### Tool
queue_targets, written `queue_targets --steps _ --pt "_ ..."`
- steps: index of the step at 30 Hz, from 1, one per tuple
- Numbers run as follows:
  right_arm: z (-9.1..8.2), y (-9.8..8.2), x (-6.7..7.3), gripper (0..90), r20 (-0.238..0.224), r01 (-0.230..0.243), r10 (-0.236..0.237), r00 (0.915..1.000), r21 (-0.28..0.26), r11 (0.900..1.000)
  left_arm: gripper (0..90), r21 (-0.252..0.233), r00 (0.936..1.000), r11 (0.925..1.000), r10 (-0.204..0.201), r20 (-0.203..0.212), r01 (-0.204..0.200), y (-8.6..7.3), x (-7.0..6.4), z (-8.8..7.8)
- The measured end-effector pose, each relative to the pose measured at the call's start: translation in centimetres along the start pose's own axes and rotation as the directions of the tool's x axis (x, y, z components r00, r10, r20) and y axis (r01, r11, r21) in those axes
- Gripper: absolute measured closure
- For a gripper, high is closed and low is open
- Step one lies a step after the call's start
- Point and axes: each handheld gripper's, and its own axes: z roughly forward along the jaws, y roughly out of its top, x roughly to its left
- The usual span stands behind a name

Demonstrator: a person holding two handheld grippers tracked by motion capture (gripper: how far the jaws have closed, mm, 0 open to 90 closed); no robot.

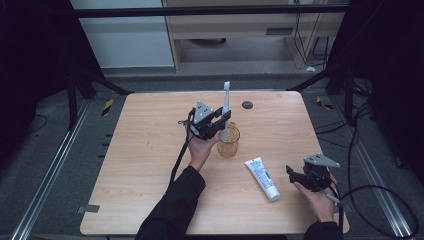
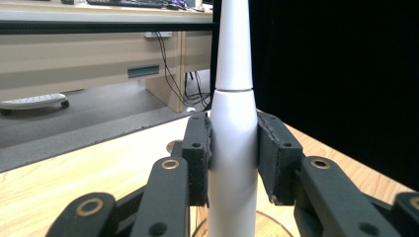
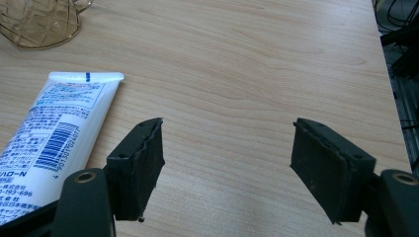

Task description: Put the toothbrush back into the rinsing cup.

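A white electric toothbrush (image 1: 225, 112) stands upright with its lower end inside an amber glass cup (image 1: 228, 142) at mid-table. My left gripper (image 1: 222, 121) is shut on the toothbrush's handle (image 2: 232, 148), both pads pressing its sides, and the cup's rim (image 2: 276, 224) shows just beneath. A white toothpaste tube (image 1: 262, 178) lies flat to the right of the cup. My right gripper (image 1: 291, 173) rests near the table's right front, open, with bare wood between its pads (image 3: 138, 165); the tube (image 3: 49, 133) lies to the left of it and the cup (image 3: 39, 22) is farther off.
A small dark round disc (image 1: 247, 105) sits on the wooden table (image 1: 150, 165) near its far edge. Black frame bars and trailing cables (image 1: 380, 200) surround the table. Beyond it stand pale cabinets (image 1: 240, 25).
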Motion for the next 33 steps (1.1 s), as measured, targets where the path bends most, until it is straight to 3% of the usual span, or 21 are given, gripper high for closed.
queue_targets --steps 17,33 --pt "0.0 0.0 0.1 28.5 0.001 0.005 -0.005 1.0000 0.005 1.000 67.2 0.047 0.9998 0.9988 0.010 0.018 -0.011 -3.2 -0.1 0.0" --pt "0.0 0.0 0.2 28.4 0.002 0.009 -0.009 1.0000 0.003 1.000 67.1 0.083 0.9992 0.9959 0.034 0.023 -0.035 -4.8 -0.3 -0.3"
